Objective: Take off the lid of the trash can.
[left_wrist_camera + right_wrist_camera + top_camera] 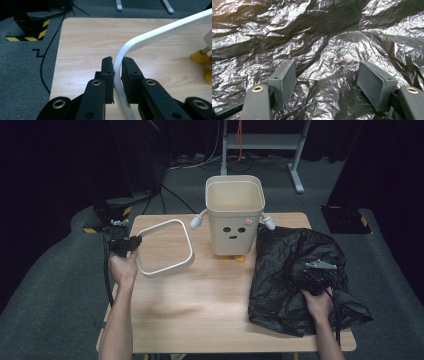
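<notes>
White plastic, the square rim ring [165, 248] is pinched at one corner between the jaws of the left tool [131, 242], tilted over the left part of the wooden worktop [200, 295] beside the cream bin [235, 212] with a face. The right tool [316, 279] rests on the crumpled black bag [295, 275] at the right, its jaws spread wide over the film, clamping nothing.

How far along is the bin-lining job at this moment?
Done: the white rim ring is off the bin. In hand: the left gripper clamps the ring, one side lifted off the table; the right gripper is open over the black bag. Left: bagging the bin, refitting the ring.
</notes>
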A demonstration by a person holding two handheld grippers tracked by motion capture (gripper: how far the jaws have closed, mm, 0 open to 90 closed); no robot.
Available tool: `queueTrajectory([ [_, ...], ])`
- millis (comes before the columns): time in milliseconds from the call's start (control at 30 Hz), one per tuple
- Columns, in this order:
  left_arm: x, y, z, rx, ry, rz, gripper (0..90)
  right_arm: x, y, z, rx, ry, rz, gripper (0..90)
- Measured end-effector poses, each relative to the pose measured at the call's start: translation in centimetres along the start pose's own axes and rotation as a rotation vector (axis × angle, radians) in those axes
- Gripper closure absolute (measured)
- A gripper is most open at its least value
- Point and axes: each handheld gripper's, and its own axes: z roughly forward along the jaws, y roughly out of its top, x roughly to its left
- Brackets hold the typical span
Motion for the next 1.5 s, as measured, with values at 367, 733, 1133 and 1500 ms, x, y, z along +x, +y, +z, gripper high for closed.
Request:
queueTrajectory([
  [367,-0.6,-1.0,1.7,0.012,-0.031,-0.014,80.0,0.0,0.0,0.0,0.0,-0.001,0.001,31.3],
  [733,-1.8,-1.6,3.1,0.02,-0.059,-0.016,80.0,0.0,0.0,0.0,0.0,-0.002,0.0,31.2],
  [1133,-2.7,-2.3,4.4,0.028,-0.072,-0.014,80.0,0.0,0.0,0.0,-0.001,-0.003,-0.001,31.2],
  [1500,-3.3,-3.2,6.0,0.055,-0.078,-0.006,80.0,0.0,0.0,0.0,-0.001,-0.003,0.002,31.2],
])
